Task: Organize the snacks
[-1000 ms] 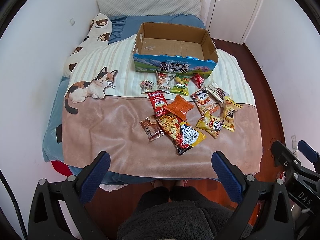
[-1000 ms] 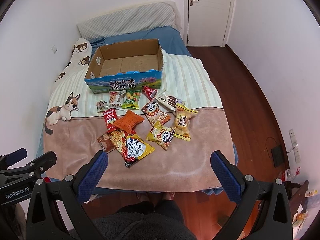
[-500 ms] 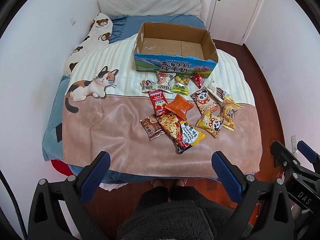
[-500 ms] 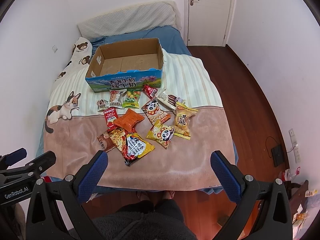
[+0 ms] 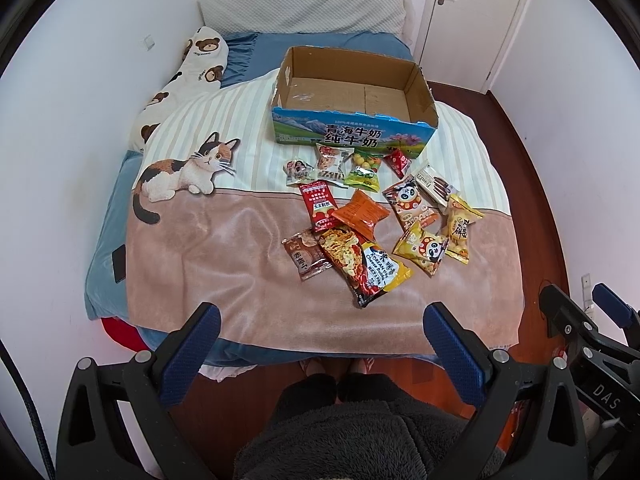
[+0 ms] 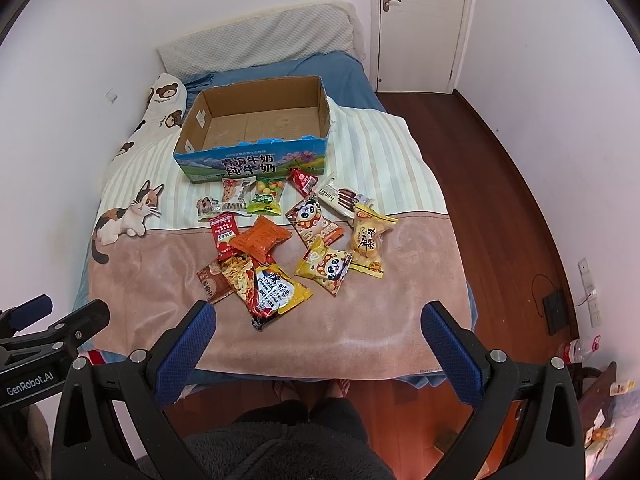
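Observation:
Several snack packets lie in a loose pile on the bed: a big noodle bag (image 5: 362,266) (image 6: 268,286) nearest me, an orange packet (image 5: 361,213) (image 6: 260,238), two panda packets (image 5: 424,248) (image 6: 326,266), a green packet (image 5: 363,168) (image 6: 267,196). Behind them stands an empty open cardboard box (image 5: 352,134) (image 6: 256,162) with a blue printed front. My left gripper (image 5: 320,332) hangs open above the bed's foot, well short of the pile. My right gripper (image 6: 318,330) is open too, at the same distance, holding nothing.
The bed (image 5: 224,264) has a cat-print blanket, a bear-print pillow (image 5: 192,68) at the left and a grey pillow (image 6: 260,36) at the head. White walls close both sides. Wood floor (image 6: 500,184) and a shut door (image 6: 416,24) lie right. A person's dark fleece legs (image 5: 340,432) show below.
Both grippers have eased slightly back and up from the bed, so the snacks and box sit a little lower in view. Nothing on the bed has moved.

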The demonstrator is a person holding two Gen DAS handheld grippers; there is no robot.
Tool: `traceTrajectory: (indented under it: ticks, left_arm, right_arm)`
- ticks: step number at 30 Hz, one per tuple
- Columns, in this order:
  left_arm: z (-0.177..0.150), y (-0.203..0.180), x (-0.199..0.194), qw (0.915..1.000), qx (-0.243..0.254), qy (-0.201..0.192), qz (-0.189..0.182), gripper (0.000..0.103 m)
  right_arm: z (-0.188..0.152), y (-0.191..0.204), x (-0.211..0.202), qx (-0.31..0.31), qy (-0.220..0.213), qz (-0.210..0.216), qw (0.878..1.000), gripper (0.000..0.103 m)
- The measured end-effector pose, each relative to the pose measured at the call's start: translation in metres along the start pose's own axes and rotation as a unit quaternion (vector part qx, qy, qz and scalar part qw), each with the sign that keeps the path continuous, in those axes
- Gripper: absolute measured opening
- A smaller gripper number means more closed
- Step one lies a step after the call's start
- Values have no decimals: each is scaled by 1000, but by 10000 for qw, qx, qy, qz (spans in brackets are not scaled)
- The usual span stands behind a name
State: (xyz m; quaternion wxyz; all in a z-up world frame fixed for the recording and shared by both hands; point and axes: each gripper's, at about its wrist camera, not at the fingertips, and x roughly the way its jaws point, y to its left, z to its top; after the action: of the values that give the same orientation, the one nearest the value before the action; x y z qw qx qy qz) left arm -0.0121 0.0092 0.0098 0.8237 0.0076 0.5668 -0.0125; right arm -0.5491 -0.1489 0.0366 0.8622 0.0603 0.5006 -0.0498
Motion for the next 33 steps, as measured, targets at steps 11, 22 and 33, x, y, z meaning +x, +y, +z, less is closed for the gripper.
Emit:
traceTrajectory:
  ticks: [11, 22, 33]
  left_arm:
    - [0, 8, -16, 10000, 19, -42, 10, 103]
    - [16, 17, 13, 9995, -226, 56, 210, 103]
    - [50, 12, 186, 9811, -909, 1663, -377, 103]
  right_arm:
    - [-2, 3, -7, 3, -37, 16, 10000, 103]
    - [10, -12, 24, 360, 103, 18, 9993, 103]
    - [25, -46, 149, 644, 710, -58, 9954, 103]
